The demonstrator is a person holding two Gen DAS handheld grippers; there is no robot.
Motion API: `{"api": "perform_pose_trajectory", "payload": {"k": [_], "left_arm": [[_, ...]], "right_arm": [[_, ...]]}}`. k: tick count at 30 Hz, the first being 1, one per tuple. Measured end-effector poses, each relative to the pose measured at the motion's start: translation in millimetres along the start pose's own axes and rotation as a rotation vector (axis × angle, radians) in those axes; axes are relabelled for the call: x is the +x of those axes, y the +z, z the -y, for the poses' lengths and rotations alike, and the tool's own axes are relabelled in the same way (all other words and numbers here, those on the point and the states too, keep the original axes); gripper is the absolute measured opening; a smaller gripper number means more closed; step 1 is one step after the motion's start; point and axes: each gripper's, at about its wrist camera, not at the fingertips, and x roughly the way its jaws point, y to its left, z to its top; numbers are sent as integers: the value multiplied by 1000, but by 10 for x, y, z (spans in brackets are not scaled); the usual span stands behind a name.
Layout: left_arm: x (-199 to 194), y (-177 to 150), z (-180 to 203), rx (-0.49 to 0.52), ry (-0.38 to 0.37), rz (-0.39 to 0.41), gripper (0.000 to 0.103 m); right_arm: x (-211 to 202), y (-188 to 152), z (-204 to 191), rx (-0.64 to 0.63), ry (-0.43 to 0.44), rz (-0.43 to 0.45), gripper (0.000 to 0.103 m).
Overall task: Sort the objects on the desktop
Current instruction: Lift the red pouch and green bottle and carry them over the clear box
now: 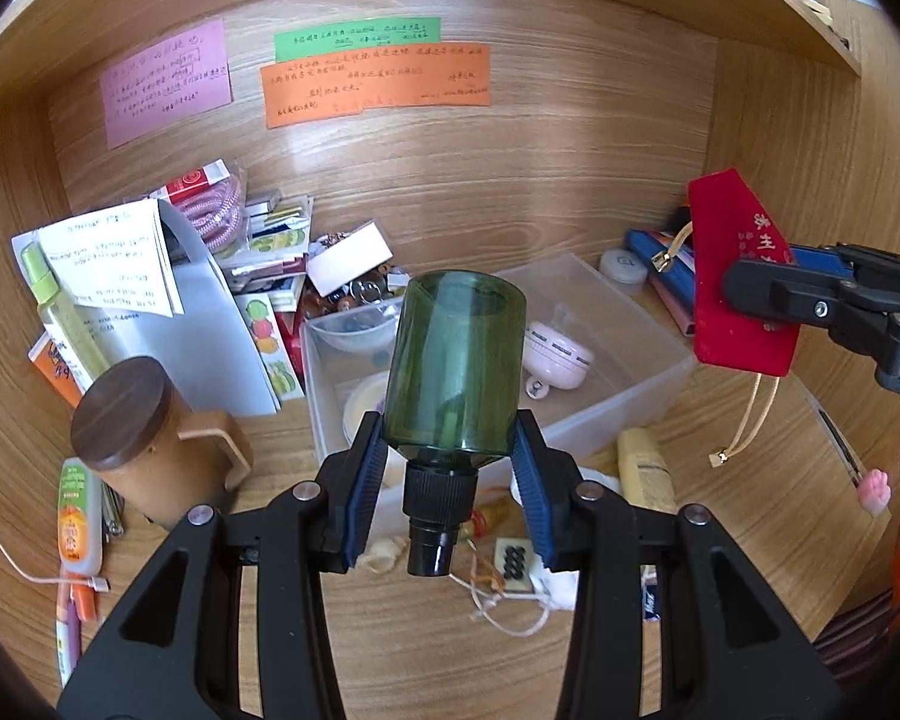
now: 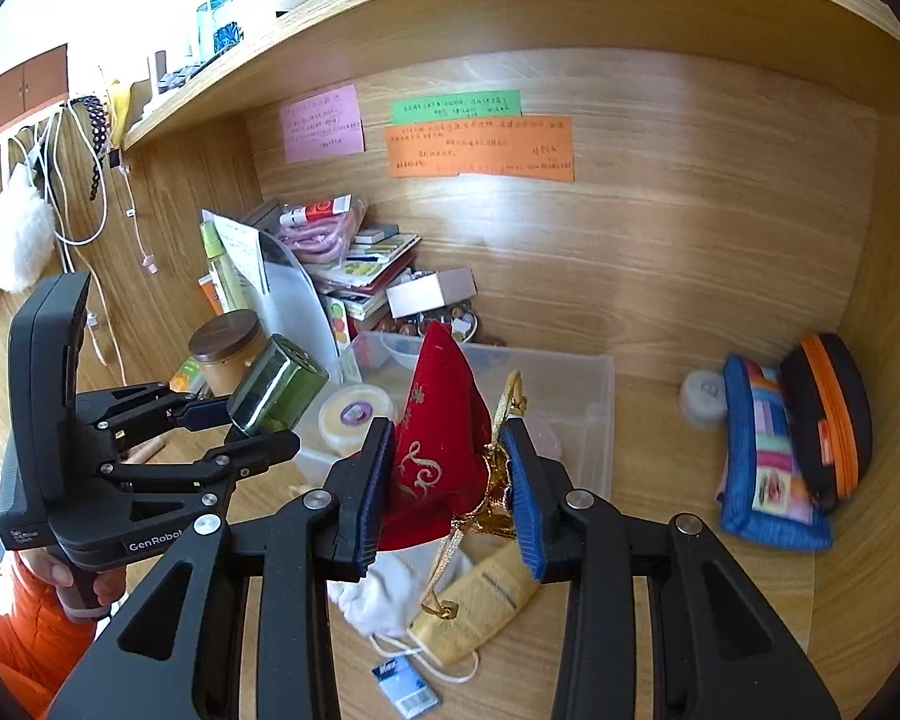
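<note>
Your left gripper point(image 1: 450, 468) is clamped on the green bottle point(image 1: 459, 372), cap toward the camera, pads on the lower body near the neck; it hangs over the near edge of the clear bin point(image 1: 630, 384). Your right gripper point(image 2: 444, 480) is clamped on the red pouch point(image 2: 444, 438), gold cord point(image 2: 450, 564) dangling below, also above the bin's near side. Both loads look ready to drop, my read. Do one at a time. Bottle first: move it forward past the bin wall, lower until it's close to the floor, then release, since it's a round body and will likely roll. Aim for the open floor between the pink case point(image 1: 555, 354) and the round tin point(image 1: 360, 414); don't land on either. Grip is low on the bottle, so keep it level or it may pivot out. Pouch after: lift the cord over the bin rim so it doesn't snag, and watch the yellow tube point(image 2: 486, 600) and white cloth point(image 2: 384, 594) under it. Keep the grippers apart; they're near each other.
</note>
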Motion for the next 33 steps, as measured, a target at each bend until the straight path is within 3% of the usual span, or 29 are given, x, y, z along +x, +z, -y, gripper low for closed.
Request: {"api": "perform_pose_trajectory", "payload": {"k": [14, 33], "left_arm": [[381, 253, -194, -11, 18, -23, 41], [940, 309, -308, 4, 19, -98, 41]], "right_arm": [[466, 317, 21, -50, -4, -25, 33], [1223, 346, 135, -69, -8, -127, 34]]}}
